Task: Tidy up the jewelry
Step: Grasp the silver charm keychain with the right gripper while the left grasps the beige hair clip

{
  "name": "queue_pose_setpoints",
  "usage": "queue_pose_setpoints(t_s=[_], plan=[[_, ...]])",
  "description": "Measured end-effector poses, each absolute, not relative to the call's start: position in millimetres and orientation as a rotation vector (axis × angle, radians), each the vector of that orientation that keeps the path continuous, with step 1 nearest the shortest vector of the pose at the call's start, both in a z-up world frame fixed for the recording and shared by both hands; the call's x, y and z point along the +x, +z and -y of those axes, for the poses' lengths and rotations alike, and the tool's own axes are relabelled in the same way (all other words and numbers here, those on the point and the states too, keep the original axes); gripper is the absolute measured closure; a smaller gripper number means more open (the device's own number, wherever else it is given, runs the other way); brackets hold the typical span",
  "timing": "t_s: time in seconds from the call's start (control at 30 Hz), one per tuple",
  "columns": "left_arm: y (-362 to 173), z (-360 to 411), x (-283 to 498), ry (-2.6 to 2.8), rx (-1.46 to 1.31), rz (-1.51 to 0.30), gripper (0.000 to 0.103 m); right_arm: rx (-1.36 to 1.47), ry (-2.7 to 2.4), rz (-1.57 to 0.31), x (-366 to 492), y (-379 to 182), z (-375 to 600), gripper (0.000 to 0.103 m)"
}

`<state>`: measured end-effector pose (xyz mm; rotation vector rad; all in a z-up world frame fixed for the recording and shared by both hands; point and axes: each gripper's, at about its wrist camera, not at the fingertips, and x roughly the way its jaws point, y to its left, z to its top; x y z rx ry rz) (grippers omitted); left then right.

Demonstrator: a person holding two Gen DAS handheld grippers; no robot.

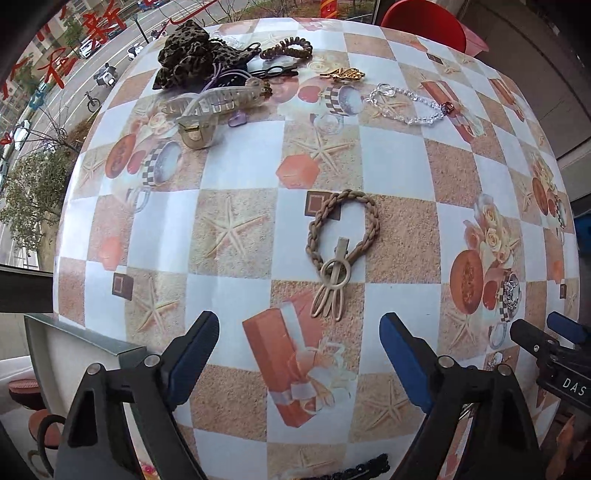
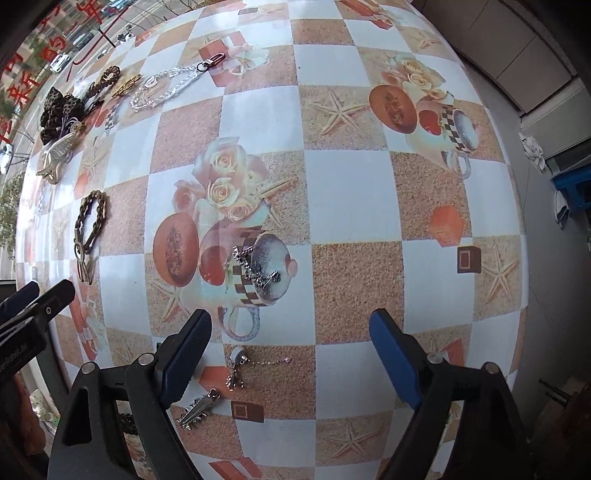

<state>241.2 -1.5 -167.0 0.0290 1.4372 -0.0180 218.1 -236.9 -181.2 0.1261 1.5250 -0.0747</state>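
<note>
My left gripper (image 1: 299, 325) is open and empty, just short of a beige braided hair tie with a clip (image 1: 341, 240), which also shows in the right wrist view (image 2: 88, 225). My right gripper (image 2: 290, 328) is open and empty above a silver chain piece (image 2: 255, 271). A small chain with a round pendant (image 2: 240, 363) and a silver toothed clip (image 2: 197, 408) lie between its fingers, closer to the camera. At the far edge lie a clear bead bracelet (image 1: 406, 103), a clear claw clip (image 1: 218, 107), a leopard scrunchie (image 1: 188, 53), a gold leaf clip (image 1: 341, 74) and a brown spiral tie (image 1: 286, 48).
A checked patterned tablecloth (image 1: 240, 166) covers the table. An open box (image 1: 74, 347) stands at the near left edge. A black lace piece (image 1: 362, 467) lies at the near edge. A red chair (image 1: 421, 22) is behind the table. The right gripper's tip (image 1: 546, 339) shows at the right.
</note>
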Motion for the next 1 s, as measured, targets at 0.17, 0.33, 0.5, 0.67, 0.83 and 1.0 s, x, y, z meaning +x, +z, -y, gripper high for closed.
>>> queue_pose_setpoints(t_s=[0.17, 0.33, 0.5, 0.67, 0.83, 1.0], plan=[[-183.5, 4.7, 251.3, -0.015, 0.019, -1.466, 0.025, 0.092, -0.069, -1.526, 230.7, -192.1, 229.3, 0.028], [-193.7, 2.5, 253.5, -0.014, 0.024, -1.477, 0.034, 0.035, -0.045, -1.518, 240.1, -200.1, 211.3, 0.032], [-194.0, 7.3, 253.9, -0.022, 0.021, -1.463, 0.038, 0.019, -0.049, -1.501, 248.0, -205.2, 195.5, 0.032], [-193.8, 21.7, 255.1, -0.039, 0.042, -1.459, 0.05, 0.016, -0.04, -1.499, 252.1, -206.3, 190.2, 0.035], [-191.3, 31.7, 253.4, -0.06, 0.052, -1.47, 0.079, 0.002, -0.017, -1.493, 234.7, -190.3, 191.2, 0.058], [-182.9, 40.4, 241.7, -0.073, 0.059, -1.469, 0.08, 0.0, -0.005, -1.492, 233.7, -186.7, 178.7, 0.086]])
